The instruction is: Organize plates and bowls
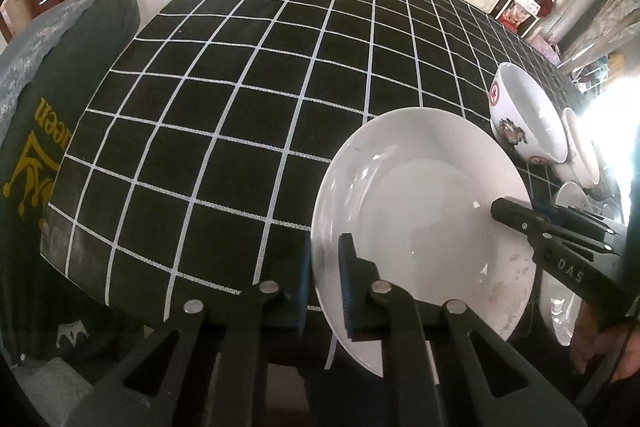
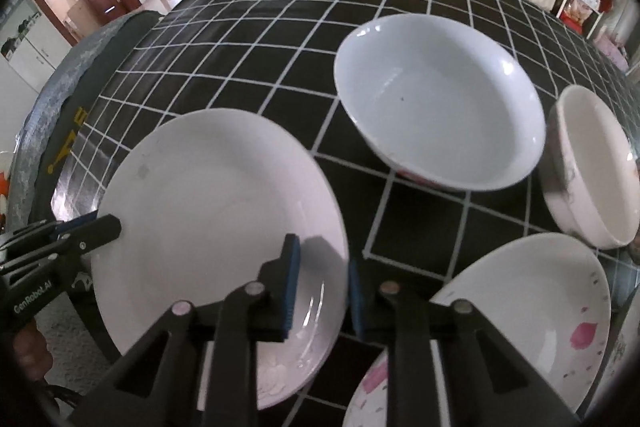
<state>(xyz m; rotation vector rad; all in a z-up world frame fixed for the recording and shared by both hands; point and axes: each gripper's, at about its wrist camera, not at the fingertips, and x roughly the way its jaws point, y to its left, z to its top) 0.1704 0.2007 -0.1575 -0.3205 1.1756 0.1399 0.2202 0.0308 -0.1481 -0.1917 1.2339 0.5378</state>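
A plain white plate (image 1: 416,203) (image 2: 216,211) sits at the near edge of the black grid-cloth table (image 1: 240,87), its near part reaching past the edge. My left gripper (image 1: 325,291) is shut on the plate's left rim, one blue pad outside and one inside. The right wrist view shows it at the left (image 2: 106,227). My right gripper (image 2: 322,295) straddles the opposite rim with pads on both sides, and shows in the left wrist view (image 1: 506,211). Both point steeply down.
A large white bowl (image 2: 440,99) (image 1: 524,115) with red markings stands behind the plate. A smaller bowl (image 2: 592,167) and a petal-patterned plate (image 2: 540,307) lie to the right. A dark green chair back (image 1: 48,99) stands left of the table. A hand (image 1: 600,343) holds the right gripper.
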